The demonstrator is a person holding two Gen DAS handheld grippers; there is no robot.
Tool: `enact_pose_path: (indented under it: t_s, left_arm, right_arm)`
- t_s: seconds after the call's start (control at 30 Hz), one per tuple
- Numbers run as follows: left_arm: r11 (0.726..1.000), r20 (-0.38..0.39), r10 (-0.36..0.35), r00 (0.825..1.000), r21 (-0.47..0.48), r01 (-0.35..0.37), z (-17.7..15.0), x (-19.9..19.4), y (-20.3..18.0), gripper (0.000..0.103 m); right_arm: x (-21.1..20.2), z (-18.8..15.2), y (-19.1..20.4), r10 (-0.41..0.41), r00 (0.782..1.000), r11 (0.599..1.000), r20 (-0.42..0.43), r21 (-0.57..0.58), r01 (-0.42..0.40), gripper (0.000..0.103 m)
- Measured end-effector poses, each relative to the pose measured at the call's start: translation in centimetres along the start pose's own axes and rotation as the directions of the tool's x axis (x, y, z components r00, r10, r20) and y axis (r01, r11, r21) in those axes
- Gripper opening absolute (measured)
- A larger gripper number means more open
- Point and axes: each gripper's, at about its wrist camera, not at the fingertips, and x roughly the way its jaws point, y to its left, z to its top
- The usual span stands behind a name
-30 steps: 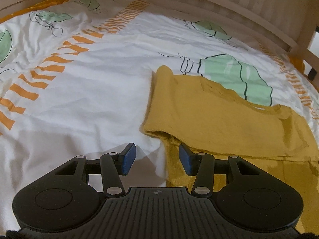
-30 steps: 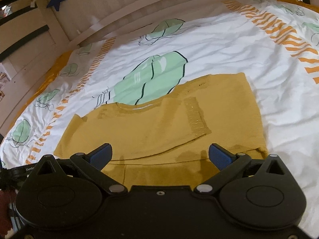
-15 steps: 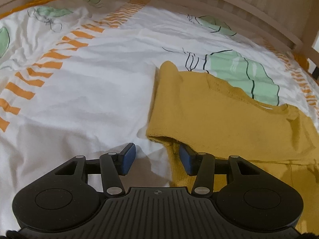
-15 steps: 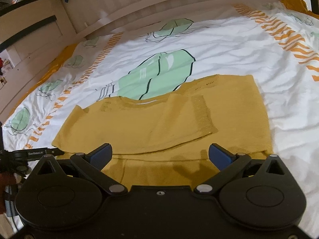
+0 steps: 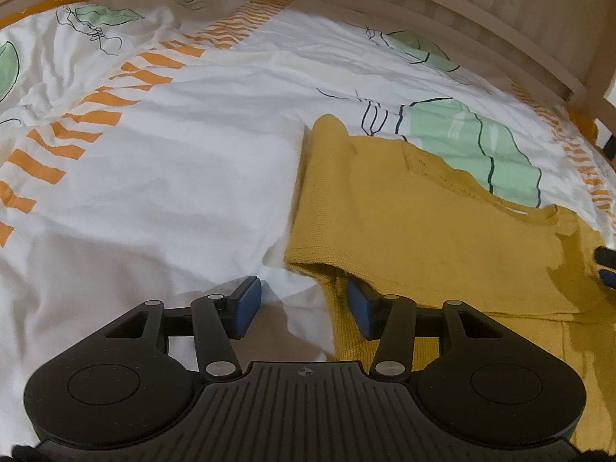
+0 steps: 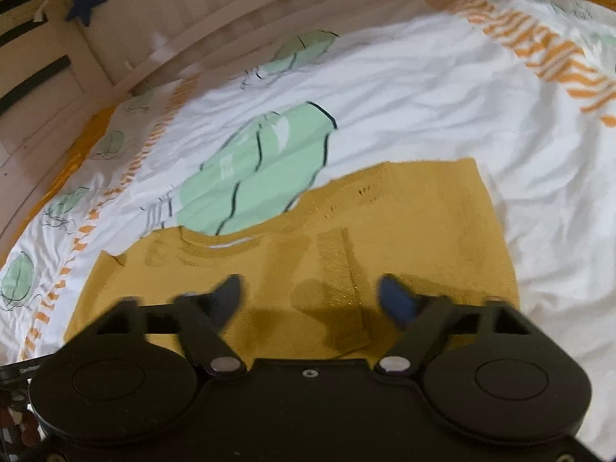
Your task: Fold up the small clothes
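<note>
Bedsheet (image 5: pixel 184 177) — right gripper (image 6: pixel 312 300) blurred.

the left tool (image 5: pixel 302 308) hung open over the yellow garment (image 5: pixel 423 238) edge at 3 o'clock on the bed (image 5: pixel 173 177).

left gripper (image 5: pixel 304 310): fingers apart | right gripper (image 6: pixel 313 300): fingers apart, blurred

1. A mustard-yellow knit top (image 5: pixel 423 238) lies flat, partly folded, in the lower right of the left view.
2. In the right view, the top fills the lower centre, one folded layer over another.
</note>
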Motion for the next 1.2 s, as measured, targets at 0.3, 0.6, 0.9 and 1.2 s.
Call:
enact_pose_path:
  t_s: [0.3,0.6,0.9,1.2]
  left_arm:
    - [1.000,0.001,-0.004,1.000,-0.011,0.004,0.1,0.1,0.2,0.049]
    - [1.000,0.005,-0.007,1.000,-0.015,0.007,0.0,0.1,0.3,0.049]
    - [1.000,0.008,-0.006,1.000,-0.015,0.007,0.0,0.1,0.3,0.049]
    - [1.000,0.007,-0.010,1.000,-0.017,0.010,0.1,0.1,0.3,0.049]
  right_arm:
    - [0.0,-0.5,-0.2,0.049,0.999,0.999,-0.024,0.007,-0.049,0.015]
    - [-4.8,2.0,2.7,0.163,0.981,0.986,0.106,-0.034,-0.160,0.014]
    - [-6.7,3.5,-0.9,0.030,0.988,0.999,0.152,0.024,-0.034,0.014]
    - [-3.9,1.6,-2.5,-0.075,0.996,0.997,0.045,0.016,0.074,0.019]
